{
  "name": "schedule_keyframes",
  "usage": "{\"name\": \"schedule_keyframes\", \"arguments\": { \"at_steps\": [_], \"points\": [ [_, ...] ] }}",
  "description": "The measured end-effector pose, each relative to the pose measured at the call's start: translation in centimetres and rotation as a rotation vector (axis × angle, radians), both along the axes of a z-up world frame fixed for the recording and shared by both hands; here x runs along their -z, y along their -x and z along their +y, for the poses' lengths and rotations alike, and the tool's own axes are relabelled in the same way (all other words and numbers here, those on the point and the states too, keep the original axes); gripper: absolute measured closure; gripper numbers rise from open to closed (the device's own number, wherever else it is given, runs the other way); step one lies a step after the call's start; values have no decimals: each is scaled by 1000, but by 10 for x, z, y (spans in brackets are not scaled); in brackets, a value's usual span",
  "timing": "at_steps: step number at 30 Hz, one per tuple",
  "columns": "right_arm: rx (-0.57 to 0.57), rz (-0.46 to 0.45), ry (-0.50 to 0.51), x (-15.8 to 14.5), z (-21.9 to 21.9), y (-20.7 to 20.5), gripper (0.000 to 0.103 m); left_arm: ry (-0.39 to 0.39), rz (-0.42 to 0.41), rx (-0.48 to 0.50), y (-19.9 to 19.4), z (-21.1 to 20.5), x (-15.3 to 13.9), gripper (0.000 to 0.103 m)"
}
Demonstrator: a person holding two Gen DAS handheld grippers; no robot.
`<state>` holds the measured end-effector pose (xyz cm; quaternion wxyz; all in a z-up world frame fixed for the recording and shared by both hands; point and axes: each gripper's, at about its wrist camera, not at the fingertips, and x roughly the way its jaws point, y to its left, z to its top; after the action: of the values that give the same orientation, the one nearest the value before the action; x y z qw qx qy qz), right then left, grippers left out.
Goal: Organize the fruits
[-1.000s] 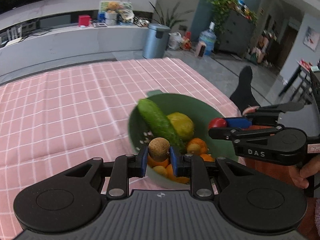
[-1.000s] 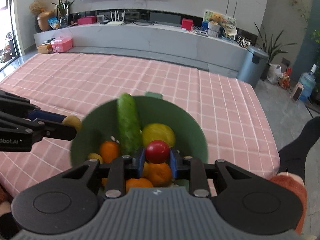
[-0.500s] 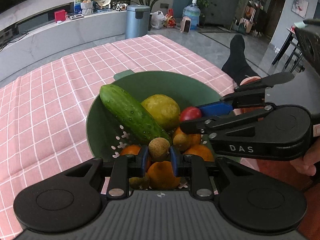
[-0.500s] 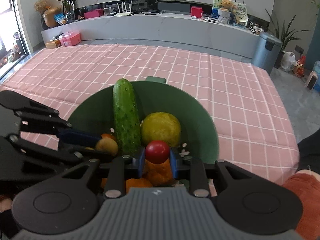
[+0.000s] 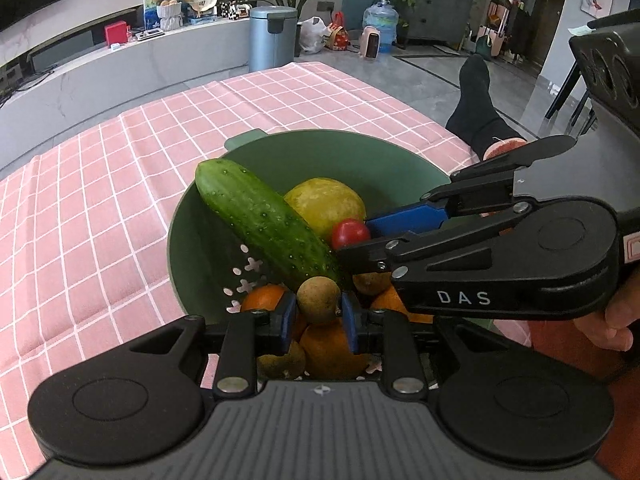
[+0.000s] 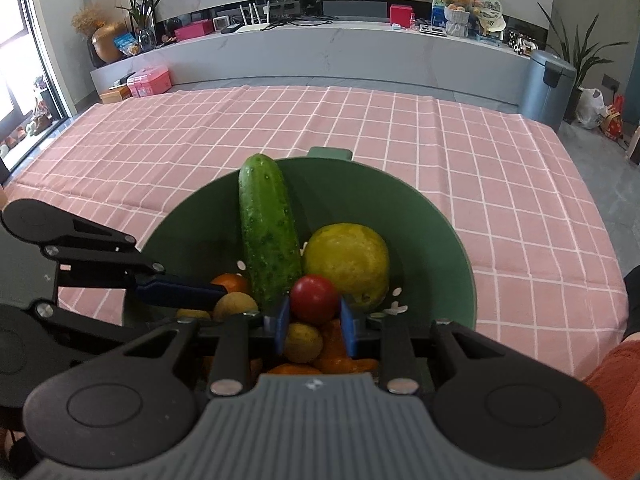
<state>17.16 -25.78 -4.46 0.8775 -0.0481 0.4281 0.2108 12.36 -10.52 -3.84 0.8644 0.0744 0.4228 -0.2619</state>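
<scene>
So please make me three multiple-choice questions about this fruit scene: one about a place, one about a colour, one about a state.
1. Where does the cucumber lie?
A. In the green bowl, leaning on its far rim
B. On the pink tablecloth
C. Between the fingers of the left gripper

2. What colour is the small round fruit in the right gripper?
A. Yellow
B. Red
C. Green

3. What is the state of the left gripper?
A. Open and empty
B. Shut on the cucumber
C. Shut on a small brown fruit

Answers:
1 A: its tip rests at the bowl's rim and its lower end is among the fruit.
2 B: the red fruit sits between the blue pads.
3 C: the brown fruit is clamped between its pads above the oranges.
</scene>
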Motion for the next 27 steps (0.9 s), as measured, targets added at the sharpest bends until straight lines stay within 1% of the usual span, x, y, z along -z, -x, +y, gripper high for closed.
{"name": "schedule_keyframes", "arguments": {
  "at_steps": [4,5,6,10,13,15,16,18,21,23,25,27],
  "points": [
    [10,-11,-2,-3,-1,2,79,5,-5,1,2,2,-4,59],
    [14,-15,-4,-4,-1,3,77,5,-9,1,3,3,-6,55],
    [20,-20,-7,-6,-2,3,70,6,-13,0,4,3,-7,53],
    [44,-37,-36,-19,-7,9,67,23,-37,-16,13,10,-19,52],
    [62,-72,-51,-33,-10,19,60,37,-69,-28,24,18,-31,52],
    [74,-103,-61,-45,-10,27,51,40,-99,-44,33,25,-41,48],
    [78,-117,-68,-51,-10,31,49,39,-115,-57,39,29,-46,46],
    [91,-150,-87,-64,-10,41,40,38,-156,-100,51,38,-58,40],
    [112,-201,-122,-81,-14,61,33,32,-230,-156,69,50,-74,33],
    [125,-235,-132,-90,-13,75,29,20,-287,-195,82,56,-85,31],
    [131,-272,-120,-97,-9,89,27,15,-333,-231,93,59,-94,26],
    [138,-311,-105,-101,-3,106,24,14,-367,-261,103,61,-100,18]
  ]
}}
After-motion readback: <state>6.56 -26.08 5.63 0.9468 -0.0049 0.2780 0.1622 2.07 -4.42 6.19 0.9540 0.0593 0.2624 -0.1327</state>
